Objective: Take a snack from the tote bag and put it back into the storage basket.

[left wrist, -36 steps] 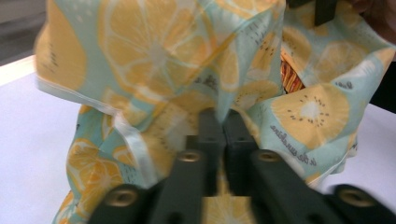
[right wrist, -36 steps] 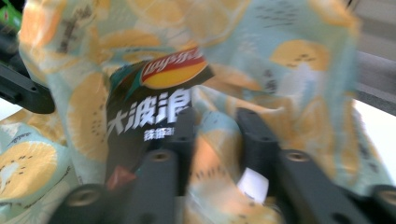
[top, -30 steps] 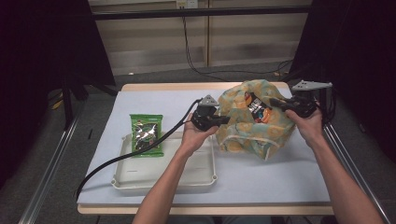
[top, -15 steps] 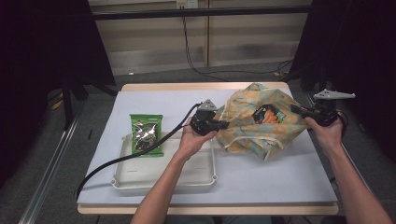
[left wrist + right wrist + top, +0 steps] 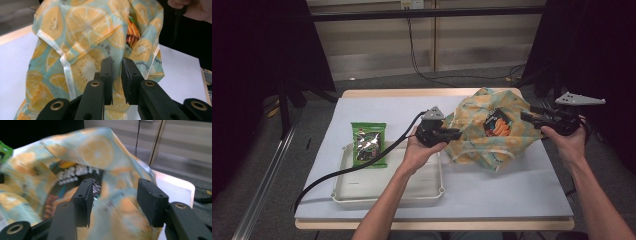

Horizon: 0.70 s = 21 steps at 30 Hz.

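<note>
A cloth bag [image 5: 507,145] printed with orange slices lies at the right of the table, its mouth agape. A black and orange snack packet [image 5: 496,125] sits inside it. My left gripper [image 5: 457,133] is at the bag's left edge. Its jaws have just been opening and stand a narrow gap apart, with the cloth [image 5: 82,30] just past the tips. My right gripper [image 5: 528,114] is at the bag's right edge. Its jaws have just been opening too and stand wide, with the bag [image 5: 97,147] and the packet [image 5: 72,176] beyond them and nothing pinched.
A white tray [image 5: 387,192] sits at the front left, and a green snack packet [image 5: 368,142] lies across its far rim. The left gripper's black cable [image 5: 347,172] runs over the tray to the table's front left corner. Dark stands flank the table.
The right gripper has let go of the bag's edge, opened wide and drawn back to the right. The bag's mouth has slackened. The left gripper has kept its place and parted slightly.
</note>
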{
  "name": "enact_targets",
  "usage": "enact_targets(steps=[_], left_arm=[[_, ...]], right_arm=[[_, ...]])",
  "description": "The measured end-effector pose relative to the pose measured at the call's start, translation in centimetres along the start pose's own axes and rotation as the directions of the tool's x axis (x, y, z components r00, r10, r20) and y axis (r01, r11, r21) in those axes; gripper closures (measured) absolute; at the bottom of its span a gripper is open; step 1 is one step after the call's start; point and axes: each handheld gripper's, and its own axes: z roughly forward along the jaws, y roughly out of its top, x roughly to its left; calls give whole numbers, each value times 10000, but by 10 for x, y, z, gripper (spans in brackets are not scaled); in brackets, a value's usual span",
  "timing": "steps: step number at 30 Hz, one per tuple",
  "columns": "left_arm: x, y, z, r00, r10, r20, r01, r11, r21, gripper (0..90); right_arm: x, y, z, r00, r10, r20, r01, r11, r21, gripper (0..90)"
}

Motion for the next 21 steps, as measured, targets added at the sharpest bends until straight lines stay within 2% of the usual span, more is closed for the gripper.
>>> enact_targets(steps=[2,4,5,6,7,8,10,11,12,13,14,15,16,18,20,21], left_arm=[[0,2,-1,10000,56,-42,-56,9999,-92,797],[3,3,-1,9998,-144,-100,141,9996,-246,797],[3,3,-1,9998,-144,-100,141,9996,-246,790],[4,3,0,9997,-246,-79,243,9991,-337,766],[4,3,1,9996,-262,-40,261,9991,-323,766],[5,3,2,9996,-286,-43,285,9992,-298,763],[6,3,3,9996,-287,-31,286,9991,-323,737],[8,3,4,9995,-304,-93,301,9992,-278,715],[9,2,5,9993,-352,-92,349,9990,-295,708],[13,1,8,9989,-445,-163,441,9988,-228,699],[13,1,8,9989,-445,-163,441,9988,-228,696],[14,0,9,9986,-483,-235,477,9986,-231,693],[15,-1,11,9980,-537,-326,531,9984,-177,693],[17,-4,14,9977,-560,-369,560,9984,-30,692],[18,-6,17,9970,-633,-437,634,9980,12,687],[19,-7,18,9968,-647,-472,652,9978,90,683]], right_arm=[[3,3,-1,10000,43,-83,-43,10000,-89,469],[10,12,2,9989,-90,-460,88,9999,-48,540],[10,12,2,9989,-90,-460,88,9999,-48,540],[14,17,12,9951,-233,-956,251,9995,181,624],[14,17,12,9951,-233,-956,251,9995,181,624],[17,18,20,9923,-286,-1209,334,9987,377,662],[20,18,32,9893,-264,-1432,362,9971,663,667],[22,17,45,9860,-247,-1650,406,9947,940,670],[22,17,45,9860,-247,-1650,406,9947,940,670],[22,16,58,9826,-212,-1843,450,9910,1257,647],[22,16,58,9826,-212,-1843,450,9910,1257,647],[22,15,70,9842,-282,-1748,572,9849,1635,598],[22,15,70,9842,-282,-1748,572,9849,1635,598],[21,14,79,9861,-279,-1639,588,9807,1864,501],[15,13,84,9858,-76,-1675,412,9793,1984,424],[14,13,86,9870,-10,-1607,344,9781,2052,355]])
